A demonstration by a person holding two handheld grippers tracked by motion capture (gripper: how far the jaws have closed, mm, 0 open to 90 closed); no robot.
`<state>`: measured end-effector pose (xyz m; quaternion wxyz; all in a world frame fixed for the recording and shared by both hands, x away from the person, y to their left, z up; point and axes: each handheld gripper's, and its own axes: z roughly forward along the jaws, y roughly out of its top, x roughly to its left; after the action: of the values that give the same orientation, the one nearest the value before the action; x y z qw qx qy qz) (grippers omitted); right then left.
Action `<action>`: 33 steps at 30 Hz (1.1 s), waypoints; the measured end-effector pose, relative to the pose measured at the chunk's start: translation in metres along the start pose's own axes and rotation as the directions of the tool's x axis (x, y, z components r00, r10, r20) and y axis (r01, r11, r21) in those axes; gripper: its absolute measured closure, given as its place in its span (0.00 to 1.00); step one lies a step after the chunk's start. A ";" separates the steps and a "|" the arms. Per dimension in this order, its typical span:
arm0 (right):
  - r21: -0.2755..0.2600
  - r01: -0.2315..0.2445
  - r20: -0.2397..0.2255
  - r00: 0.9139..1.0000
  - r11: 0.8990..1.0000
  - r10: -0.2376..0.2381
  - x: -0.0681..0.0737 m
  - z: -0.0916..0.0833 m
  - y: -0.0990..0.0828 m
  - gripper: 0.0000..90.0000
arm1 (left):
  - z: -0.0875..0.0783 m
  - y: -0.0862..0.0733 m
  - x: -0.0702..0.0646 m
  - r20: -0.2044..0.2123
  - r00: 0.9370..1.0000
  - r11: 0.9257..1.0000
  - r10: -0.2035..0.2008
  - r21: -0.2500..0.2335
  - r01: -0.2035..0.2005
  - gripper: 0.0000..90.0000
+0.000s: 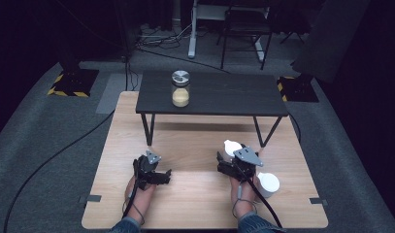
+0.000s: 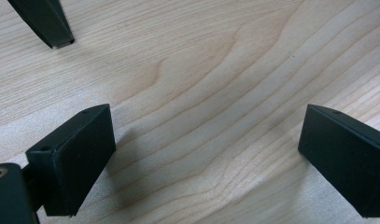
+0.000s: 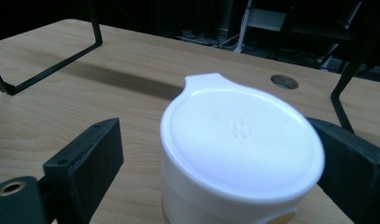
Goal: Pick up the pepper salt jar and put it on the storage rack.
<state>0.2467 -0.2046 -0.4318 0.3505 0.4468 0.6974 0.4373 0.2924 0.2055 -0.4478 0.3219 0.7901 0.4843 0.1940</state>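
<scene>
Right gripper view: container [image 3: 241,154] between jaws

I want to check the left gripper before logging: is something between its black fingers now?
No. The left gripper is open, with bare light wooden table between its fingers.

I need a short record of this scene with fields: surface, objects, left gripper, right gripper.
surface: light wooden table with a small dark table standing on it
jar: glass jar, metal lid, on the dark table
containers: two white; lidded container, second white container
left gripper: open, over bare wood
right gripper: open, jaws around the lidded container
</scene>
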 end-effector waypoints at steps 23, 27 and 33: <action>0.085 -0.058 -0.018 0.998 0.995 0.060 -0.011 0.013 -0.008 0.33 | 0.000 0.000 0.000 0.000 1.000 1.000 0.000 0.001 0.000 0.04; 0.090 -0.069 -0.019 0.997 0.994 0.071 -0.012 0.012 -0.007 0.33 | 0.000 0.000 0.000 0.000 1.000 1.000 0.000 0.001 0.000 0.04; 0.097 -0.074 -0.029 0.997 0.993 0.077 -0.013 0.012 -0.005 0.33 | 0.000 0.000 0.000 0.000 1.000 1.000 0.000 0.000 0.000 0.04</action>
<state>0.2601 -0.2141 -0.4391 0.3004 0.4820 0.7056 0.4237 0.2924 0.2056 -0.4478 0.3221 0.7899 0.4844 0.1939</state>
